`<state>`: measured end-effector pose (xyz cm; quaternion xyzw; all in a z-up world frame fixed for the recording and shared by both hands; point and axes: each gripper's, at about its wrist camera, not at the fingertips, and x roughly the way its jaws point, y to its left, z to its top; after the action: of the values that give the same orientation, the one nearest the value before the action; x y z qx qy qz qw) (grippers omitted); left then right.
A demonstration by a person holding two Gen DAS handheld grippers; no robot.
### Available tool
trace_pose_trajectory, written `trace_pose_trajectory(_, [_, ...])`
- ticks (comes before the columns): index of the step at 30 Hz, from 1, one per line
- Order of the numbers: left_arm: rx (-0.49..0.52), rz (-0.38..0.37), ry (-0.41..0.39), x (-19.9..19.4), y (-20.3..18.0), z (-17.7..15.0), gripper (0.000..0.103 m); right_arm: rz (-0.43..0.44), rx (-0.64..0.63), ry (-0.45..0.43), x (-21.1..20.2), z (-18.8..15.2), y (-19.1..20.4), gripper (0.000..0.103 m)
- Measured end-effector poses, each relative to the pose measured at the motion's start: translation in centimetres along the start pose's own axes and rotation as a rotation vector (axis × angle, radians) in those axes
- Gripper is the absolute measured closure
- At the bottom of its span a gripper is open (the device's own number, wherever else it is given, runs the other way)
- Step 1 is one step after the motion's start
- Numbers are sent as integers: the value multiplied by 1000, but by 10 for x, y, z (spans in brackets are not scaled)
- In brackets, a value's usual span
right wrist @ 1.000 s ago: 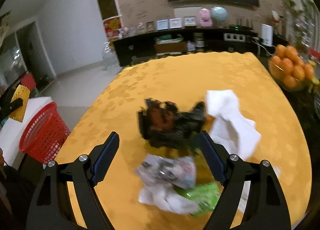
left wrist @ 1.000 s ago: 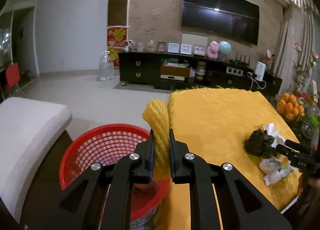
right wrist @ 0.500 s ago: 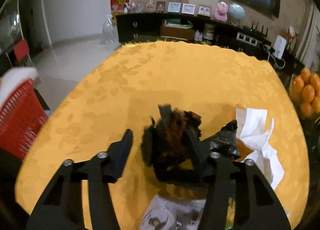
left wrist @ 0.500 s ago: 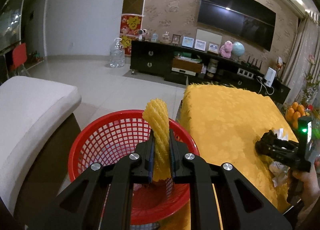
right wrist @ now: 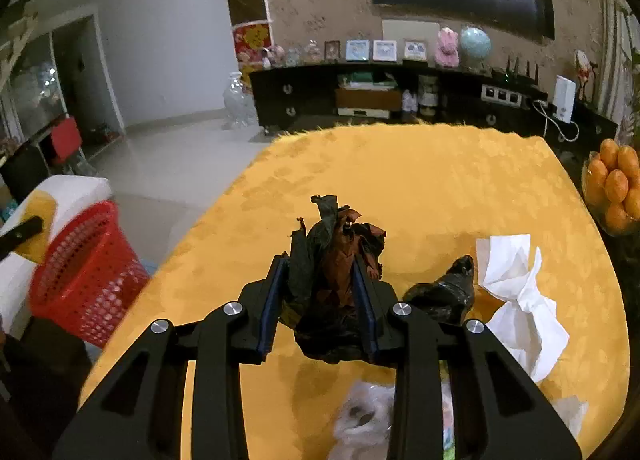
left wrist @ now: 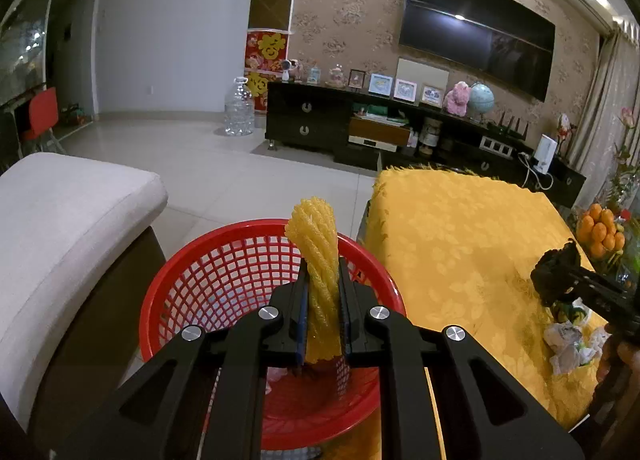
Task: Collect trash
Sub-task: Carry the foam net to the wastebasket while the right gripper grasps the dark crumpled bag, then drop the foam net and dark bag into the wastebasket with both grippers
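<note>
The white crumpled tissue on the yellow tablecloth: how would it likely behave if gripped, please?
The white crumpled tissue looks thin and creased, so probably floppy and very light. Its loose folds would likely flatten between pads, and it may drag rather than roll across the yellow tablecloth.

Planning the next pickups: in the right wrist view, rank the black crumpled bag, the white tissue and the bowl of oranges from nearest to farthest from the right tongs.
1. Black crumpled bag, just right of the right tongs.
2. White tissue, farther right on the cloth.
3. Bowl of oranges, at the far right edge.
</note>
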<state>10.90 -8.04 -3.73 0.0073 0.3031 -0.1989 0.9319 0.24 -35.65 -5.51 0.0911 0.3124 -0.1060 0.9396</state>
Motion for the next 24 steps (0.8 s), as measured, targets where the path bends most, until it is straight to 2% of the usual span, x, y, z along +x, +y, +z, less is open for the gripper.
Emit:
trace_pose_trajectory(6, [-18, 12, 7, 0, 9, -1, 92, -19, -26, 0, -14, 2, 20, 70])
trace_pose_trajectory(11, [-42, 24, 15, -1, 21, -2, 92, -2, -32, 6, -16, 6, 33, 70])
trace_pose_trajectory(17, [-54, 60, 32, 1, 30, -4, 91, 71, -70, 19, -14, 15, 73, 70])
trace_pose_trajectory(24, [-59, 94, 63, 6, 42, -8, 91, 220, -134, 51, 1, 31, 133, 70])
